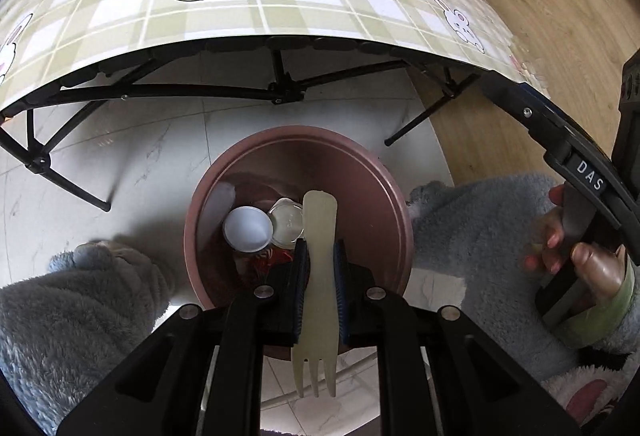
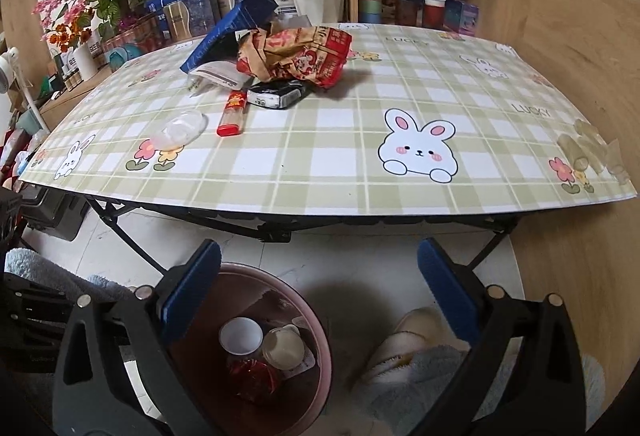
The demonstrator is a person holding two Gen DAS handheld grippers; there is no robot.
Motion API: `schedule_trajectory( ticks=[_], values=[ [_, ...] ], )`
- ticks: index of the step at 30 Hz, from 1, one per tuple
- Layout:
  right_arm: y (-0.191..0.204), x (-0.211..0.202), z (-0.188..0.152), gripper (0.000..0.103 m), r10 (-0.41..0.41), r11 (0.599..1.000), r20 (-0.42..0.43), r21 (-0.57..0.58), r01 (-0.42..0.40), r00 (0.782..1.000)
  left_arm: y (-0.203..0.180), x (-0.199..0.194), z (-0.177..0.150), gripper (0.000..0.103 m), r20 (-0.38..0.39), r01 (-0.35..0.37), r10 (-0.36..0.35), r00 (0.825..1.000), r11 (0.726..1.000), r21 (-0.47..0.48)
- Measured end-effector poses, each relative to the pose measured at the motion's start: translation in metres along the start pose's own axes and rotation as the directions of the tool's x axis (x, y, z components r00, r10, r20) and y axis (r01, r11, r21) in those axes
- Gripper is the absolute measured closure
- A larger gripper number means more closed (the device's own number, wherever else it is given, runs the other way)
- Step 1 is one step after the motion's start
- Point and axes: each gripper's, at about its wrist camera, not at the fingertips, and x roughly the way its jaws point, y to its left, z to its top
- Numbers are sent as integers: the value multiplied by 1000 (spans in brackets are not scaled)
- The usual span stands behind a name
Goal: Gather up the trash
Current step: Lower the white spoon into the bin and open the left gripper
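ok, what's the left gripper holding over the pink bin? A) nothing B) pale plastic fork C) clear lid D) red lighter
B: the left gripper has its jaws shut on a pale plastic fork, tines toward the camera, above the round pink plastic bin.

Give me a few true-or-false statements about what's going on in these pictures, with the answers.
1. The left gripper is clamped on a plastic fork. True.
2. The fork is held above the pink bin. True.
3. The right gripper holds a wrapper. False: it is open and empty.
4. The bin is empty. False: a white cup and other bits lie inside.
5. The crumpled red wrapper lies on the table. True.
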Motion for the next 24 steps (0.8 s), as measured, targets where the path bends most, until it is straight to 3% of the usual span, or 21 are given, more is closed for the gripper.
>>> schedule_trajectory(
  ticks=[3,5,11,24],
  values=[
    [0,1,0,6,-2,1000,-4,2,2,1000,-3,0,0,84,4,-4,4,1000,1000,9],
    [0,1,-1,6,1,1000,-3,3,-1,1000,-4,-3,1,55,18,-3,3,1000,1000,16],
    [1,2,-1,6,9,1000,-11,3,-9,1000,-1,-16,1,23,89,-60,60,994,998,-4],
    [0,5,-3,6,16,1000,-22,7,-16,1000,19,-24,5,14,136,-95,111,984,988,-118]
  ],
)
